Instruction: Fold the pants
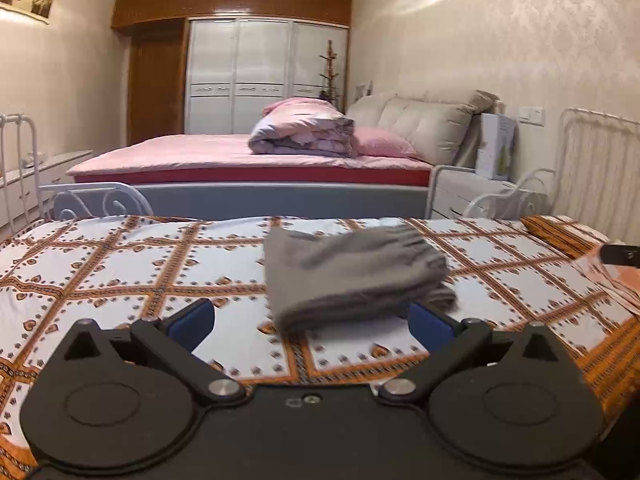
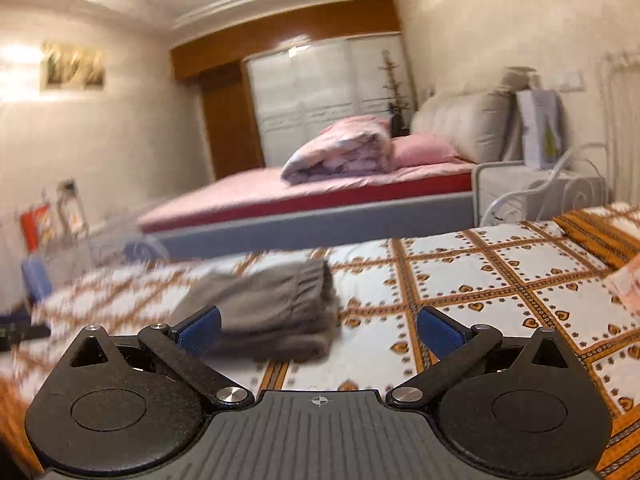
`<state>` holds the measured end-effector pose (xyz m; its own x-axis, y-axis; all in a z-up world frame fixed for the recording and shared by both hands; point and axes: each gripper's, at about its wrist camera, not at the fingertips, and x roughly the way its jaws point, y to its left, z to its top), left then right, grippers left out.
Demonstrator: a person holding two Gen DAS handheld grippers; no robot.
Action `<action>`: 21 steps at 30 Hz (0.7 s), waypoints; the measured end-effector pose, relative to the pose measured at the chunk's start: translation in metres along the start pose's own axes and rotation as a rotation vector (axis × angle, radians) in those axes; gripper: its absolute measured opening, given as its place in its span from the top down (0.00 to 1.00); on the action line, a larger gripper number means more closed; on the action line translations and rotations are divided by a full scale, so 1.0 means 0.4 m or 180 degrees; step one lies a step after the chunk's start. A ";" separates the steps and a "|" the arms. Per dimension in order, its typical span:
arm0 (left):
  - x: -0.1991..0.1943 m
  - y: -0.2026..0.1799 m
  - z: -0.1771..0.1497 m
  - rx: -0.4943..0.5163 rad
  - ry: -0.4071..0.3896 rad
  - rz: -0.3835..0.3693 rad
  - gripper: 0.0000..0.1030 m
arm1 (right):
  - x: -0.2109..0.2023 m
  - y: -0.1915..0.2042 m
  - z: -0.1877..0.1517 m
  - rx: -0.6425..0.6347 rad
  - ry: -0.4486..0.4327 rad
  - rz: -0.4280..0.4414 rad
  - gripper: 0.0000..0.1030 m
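Near bed, covered by a patterned sheet point(image 1: 120, 264) (white squares, orange lattice bands with small hearts), fills the lower half of both views; white scrolled metal rail point(image 1: 104, 200) at its far edge. Beyond it a second bed with a pink sheet point(image 1: 192, 152), bearing a rolled pink-and-grey quilt point(image 1: 304, 128) beside a pink pillow point(image 1: 384, 142), against a padded beige headboard point(image 1: 424, 124). White wardrobe point(image 1: 240, 76) with brown wood surround on the far wall. Grey pants point(image 1: 352, 276) lie on the patterned sheet as a compact folded stack, several layers visible at the near edge, gathered waistband on top toward the far side; in the right wrist view the pants point(image 2: 276, 312) sit left of centre and are motion-blurred. Left tool point(image 1: 312, 320): jaws spread wide, released, gripping nothing; its blue pads point(image 1: 192, 324) flank the near edge of the stack, contact with the cloth cannot be told. Right tool point(image 2: 318, 330): jaws likewise spread, released, empty; left pad point(image 2: 200, 330) overlaps the stack's near corner in view, right pad over bare sheet.
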<state>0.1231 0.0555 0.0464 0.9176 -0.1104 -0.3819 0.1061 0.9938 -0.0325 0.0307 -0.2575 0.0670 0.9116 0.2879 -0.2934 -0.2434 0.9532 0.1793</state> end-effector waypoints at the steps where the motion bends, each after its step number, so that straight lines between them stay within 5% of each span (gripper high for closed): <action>1: -0.016 -0.015 -0.008 0.0026 -0.0020 0.0027 0.06 | -0.007 0.015 -0.009 -0.0070 0.0042 0.0037 0.00; 9: -0.082 -0.065 -0.064 -0.0130 0.0000 0.0046 0.06 | -0.082 0.114 -0.101 -0.0179 0.0078 0.0235 0.00; 13: -0.086 -0.083 -0.079 -0.0182 0.0006 0.0091 0.06 | -0.065 0.177 -0.127 -0.0574 0.0110 0.0233 0.00; 21: -0.081 -0.107 -0.080 -0.0141 -0.0047 0.0038 0.06 | -0.024 0.212 -0.133 -0.0550 0.0134 0.0324 0.00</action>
<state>0.0764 0.0167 0.0305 0.9243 -0.0985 -0.3688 0.0785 0.9945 -0.0690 -0.0165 -0.1747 0.0349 0.8657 0.3838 -0.3215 -0.3901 0.9196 0.0474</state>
